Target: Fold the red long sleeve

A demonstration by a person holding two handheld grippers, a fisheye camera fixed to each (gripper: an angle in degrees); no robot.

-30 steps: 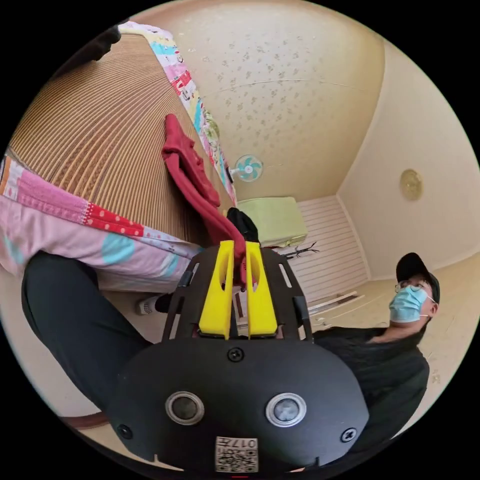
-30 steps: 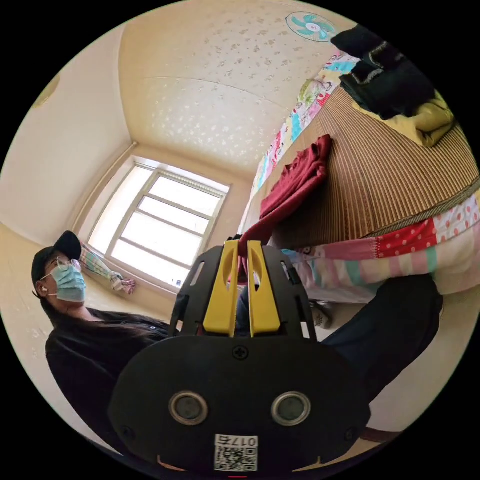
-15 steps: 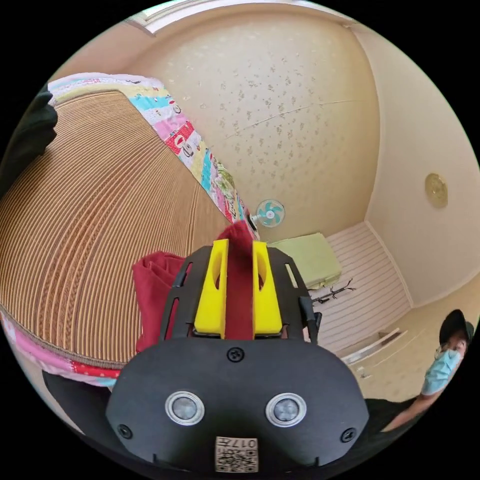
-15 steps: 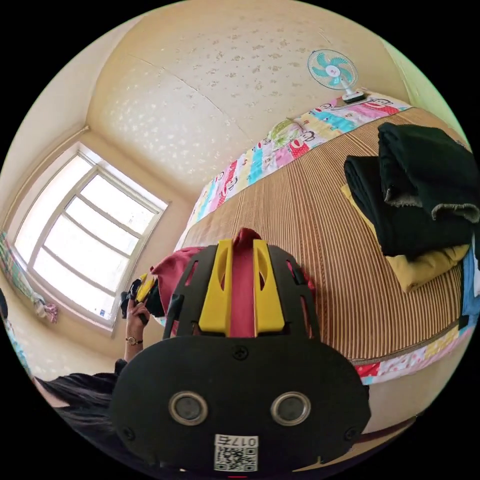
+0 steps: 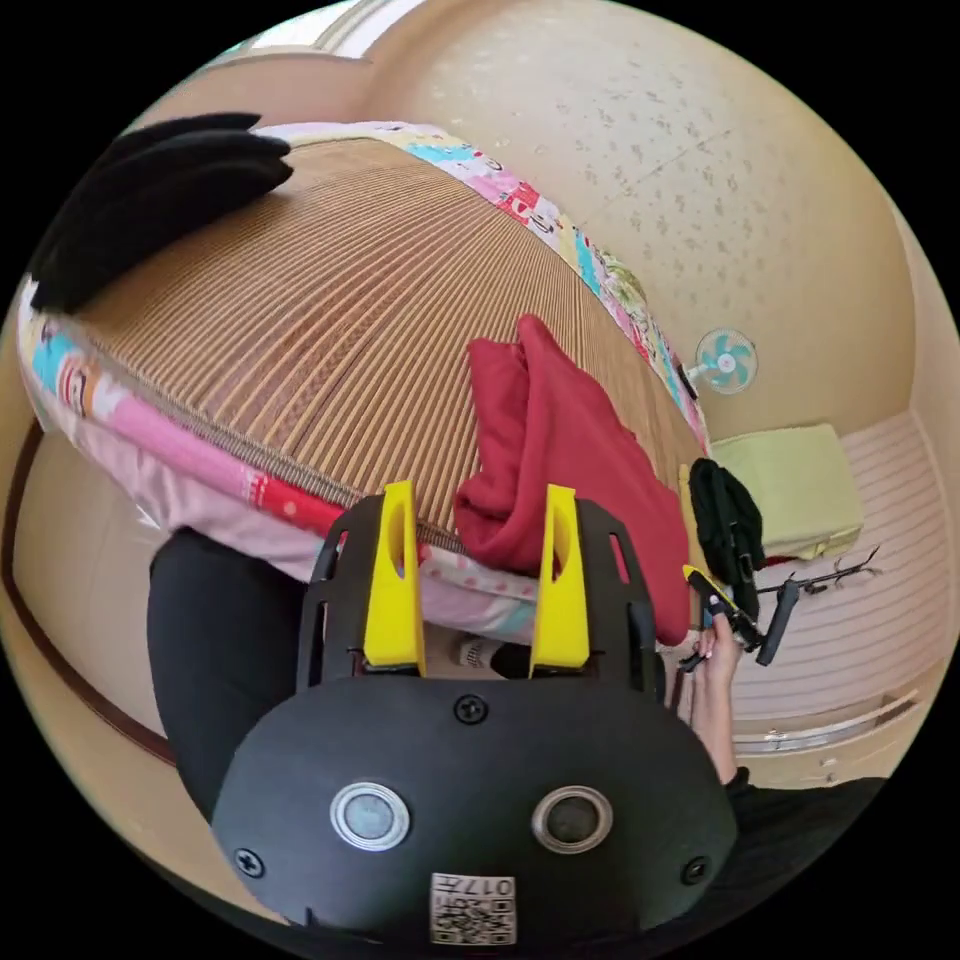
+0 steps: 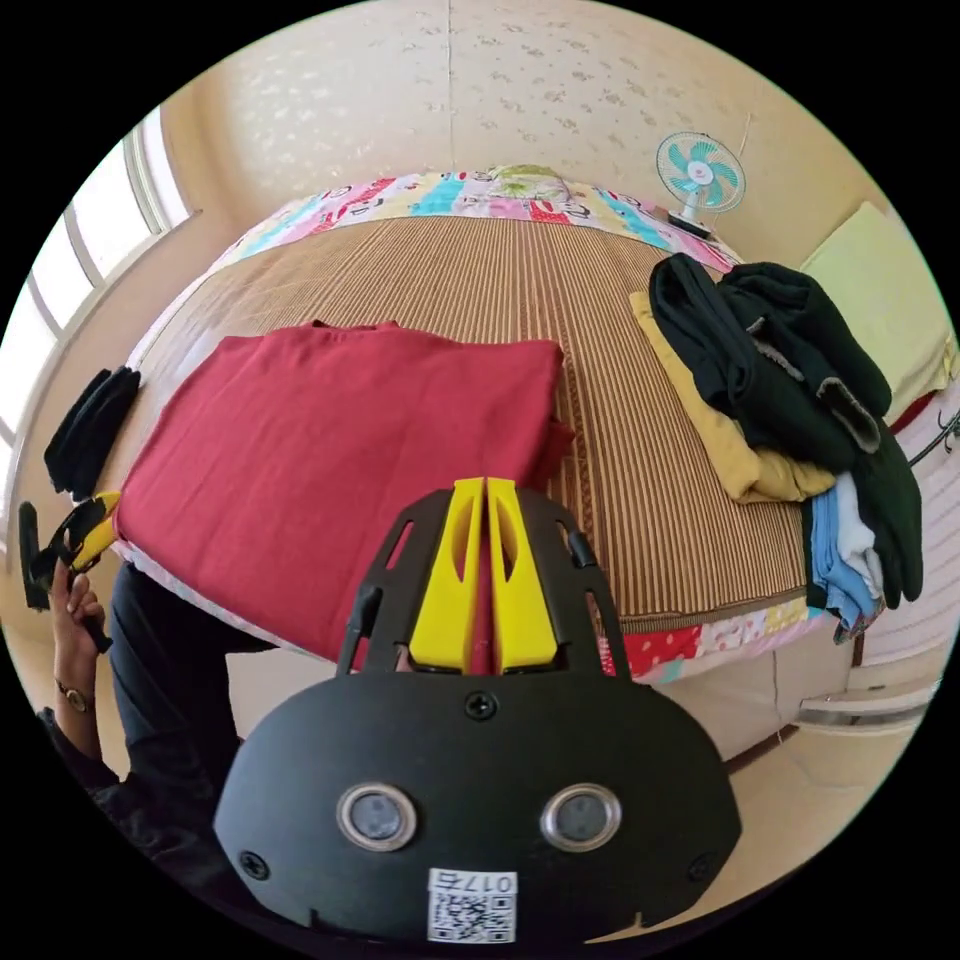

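Observation:
The red long sleeve (image 6: 330, 460) lies spread flat on the striped bed mat (image 6: 650, 520), its near edge hanging over the bed's front. My right gripper (image 6: 485, 488) is shut on that near edge; a thin strip of red shows between its jaws. In the left gripper view the red long sleeve (image 5: 570, 450) looks bunched beyond my left gripper (image 5: 480, 492), which is open and holds nothing. A hand carries the right gripper (image 5: 722, 600) at the garment's far corner. The left gripper (image 6: 75, 530) sits just off the garment's left corner.
A pile of black (image 6: 780, 340), mustard (image 6: 720, 430) and blue-white clothes (image 6: 845, 560) fills the mat's right side. A folded black item (image 6: 90, 430) lies at the left. A small fan (image 6: 700, 175) stands behind the bed. The person's dark-clad legs (image 5: 220, 640) stand at the bed's front edge.
The red long sleeve went from hanging between both grippers to lying flat on the mat. My left gripper has opened and let go. Both cameras swung down toward the bed.

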